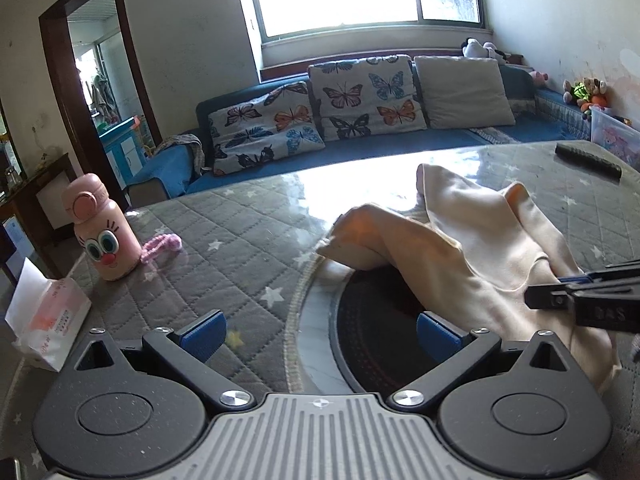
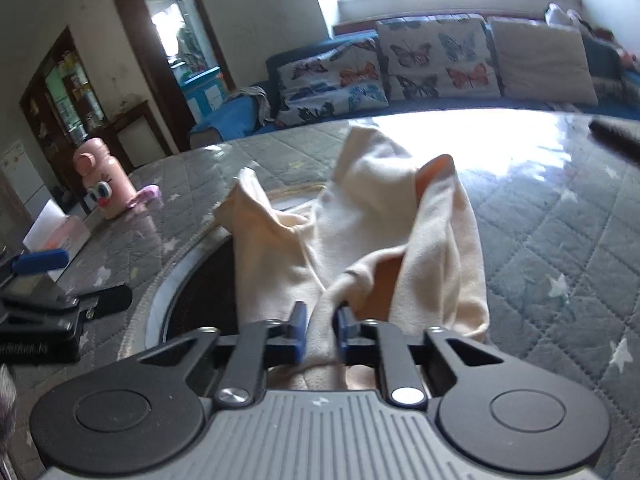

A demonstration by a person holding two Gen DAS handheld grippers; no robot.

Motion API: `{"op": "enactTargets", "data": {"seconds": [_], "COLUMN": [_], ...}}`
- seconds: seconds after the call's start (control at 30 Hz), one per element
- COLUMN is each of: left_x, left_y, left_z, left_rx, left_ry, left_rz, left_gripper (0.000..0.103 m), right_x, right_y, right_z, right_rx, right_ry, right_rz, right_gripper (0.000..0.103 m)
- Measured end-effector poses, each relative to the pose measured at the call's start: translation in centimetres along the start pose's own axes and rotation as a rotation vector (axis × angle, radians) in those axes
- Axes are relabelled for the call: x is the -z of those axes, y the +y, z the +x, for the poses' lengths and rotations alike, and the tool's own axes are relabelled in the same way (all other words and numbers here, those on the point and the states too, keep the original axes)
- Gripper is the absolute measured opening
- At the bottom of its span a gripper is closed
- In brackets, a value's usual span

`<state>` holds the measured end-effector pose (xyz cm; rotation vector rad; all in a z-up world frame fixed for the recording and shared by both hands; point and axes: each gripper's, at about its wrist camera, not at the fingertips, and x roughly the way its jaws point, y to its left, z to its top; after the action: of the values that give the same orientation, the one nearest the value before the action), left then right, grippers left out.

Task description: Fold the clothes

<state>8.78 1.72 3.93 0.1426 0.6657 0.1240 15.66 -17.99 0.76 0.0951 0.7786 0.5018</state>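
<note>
From the left wrist camera, the left gripper (image 1: 320,338) hangs with its blue pads spread wide and nothing between them, pointed low over the round dark inset (image 1: 376,340) of the quilted table (image 1: 224,240). The cream garment (image 1: 460,248) lies bunched from about 12 to 3 o'clock of it, one lobe of cloth just beyond the right pad. The right gripper (image 1: 560,288) comes in from 3 o'clock and bites the cloth's near edge. The risk I see here is that the left gripper grabs a loose hump rather than a true edge or corner, so the fold would come out crooked; a wide sweep towards 10 o'clock could also knock the pink bottle (image 1: 106,228) or the tissue pack (image 1: 44,320), which stand well apart but on the same side. From the right wrist camera, the right gripper (image 2: 320,336) is nearly closed, with a gathered ridge of the cream garment (image 2: 360,232) pinched between its pads. The rest spills forward towards 12 o'clock in two peaked folds, lying partly over the inset's rim and partly on the table. The grip looks to hold a thick bunch, not a single layer, so a lift may drag the whole heap or let some layers slip out. The left gripper (image 2: 60,280) waits at 9 o'clock, close beside the cloth but not touching it. The view is slightly blurred.
</note>
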Motion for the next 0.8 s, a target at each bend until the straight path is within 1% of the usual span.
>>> {"op": "enactTargets", "data": {"seconds": [0.1,0.23,0.37,0.43,0.5,0.53,0.63,0.73,0.8], "left_x": [-0.7,-1.7,-2.3,-2.6,-2.8,-2.9,-3.3,-3.8,-4.2], "left_y": [0.4,0.3,-0.7,-1.5,-2.2,-2.6,-3.3,-4.0,-4.4], "left_z": [-0.6,-1.5,-2.0,-1.9,-1.7,-1.5,-0.3,1.1,2.1], "left_rx": [0.005,0.017,0.059,0.086,0.112,0.119,0.141,0.162,0.181], "left_ry": [-0.023,-0.058,-0.076,-0.077,-0.079,-0.08,-0.065,-0.042,-0.028], "left_rz": [-0.005,0.008,0.043,0.062,0.081,0.092,0.106,0.102,0.096], "left_gripper": [0.102,0.102,0.102,0.102,0.102,0.102,0.1,0.098,0.097], "right_x": [0.2,0.7,2.3,3.2,4.2,4.3,4.1,3.1,2.1], "right_y": [1.9,4.8,7.7,8.7,9.5,9.4,8.1,6.2,4.7], "right_z": [-1.8,-3.5,-4.1,-4.2,-4.3,-4.5,-5.6,-6.8,-7.1], "right_rx": [-0.045,-0.117,-0.205,-0.232,-0.252,-0.257,-0.265,-0.225,-0.176], "right_ry": [-0.04,-0.05,-0.008,0.016,0.038,0.044,0.038,0.011,-0.012], "right_rz": [-0.086,-0.197,-0.286,-0.324,-0.357,-0.354,-0.313,-0.27,-0.246], "right_gripper": [0.007,0.005,0.004,0.005,0.007,0.011,0.011,0.012,0.016]}}
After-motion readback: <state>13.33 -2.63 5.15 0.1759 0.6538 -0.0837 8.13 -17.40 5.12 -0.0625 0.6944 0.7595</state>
